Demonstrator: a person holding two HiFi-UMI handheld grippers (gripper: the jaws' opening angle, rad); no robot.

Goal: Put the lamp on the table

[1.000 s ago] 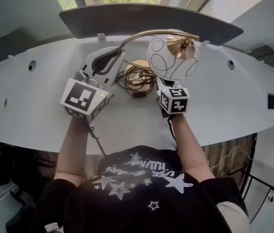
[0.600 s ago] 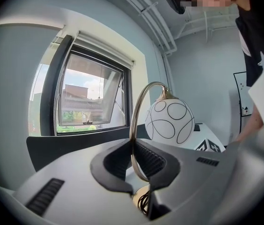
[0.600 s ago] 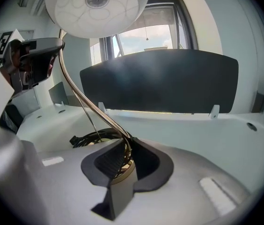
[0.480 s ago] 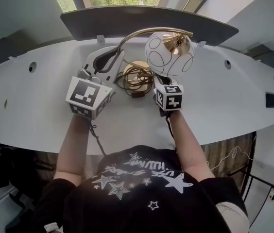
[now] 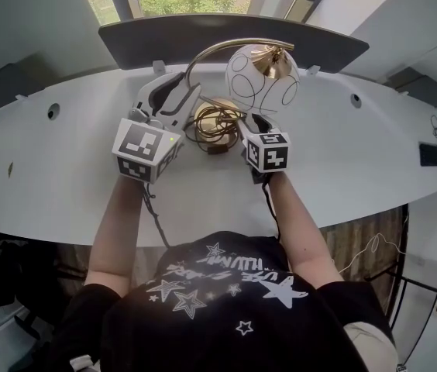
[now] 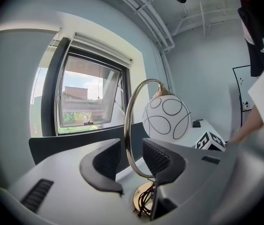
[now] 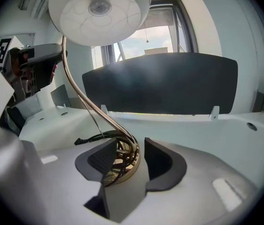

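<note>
**Lamp** (image 5: 261, 72). Stands upright on the worktop (image 5: 342, 153), near the middle of its far half.
- Base (image 7: 125, 168): brass disc, flat on the surface.
- Stem (image 6: 125, 130): brass. It rises from the base, then arches over to the right.
- Shade (image 7: 99, 8): white globe with black rings, hanging bulb-down.
- Cord (image 7: 92, 138): dark, coiled on and beside the base.

**Left gripper** (image 6: 133, 158). Held nearly level at the stem's lower part.
- Its jaws have just been opening and now stand well apart.
- The stem runs up between them with a gap on either side, so nothing is gripped.

**Right gripper** (image 7: 132, 158). Tilted down at the base, directly under the shade.
- Its jaws have just been opening and are wide.
- The base rim lies between them, close against the left jaw, and is not clamped.

**Key relation.** The lamp lies straight ahead of both grippers, on the side away from the person. The 2 are about equally near, the left at the stem and the right at the base. The stem's long axis is vertical where it passes the left jaws.

**Judgement.** The lamp looks placed and let go, so only the withdrawal seems left.
- A pull straight back towards the person should clear the stem.
- Any sideways drift of the left gripper risks hooking the stem and tipping the lamp.
- Lifting the right gripper would risk knocking the shade.

**Surroundings.** A dark panel (image 7: 160, 83) stands along the worktop's far edge, with a window (image 6: 90, 97) behind it.
</note>
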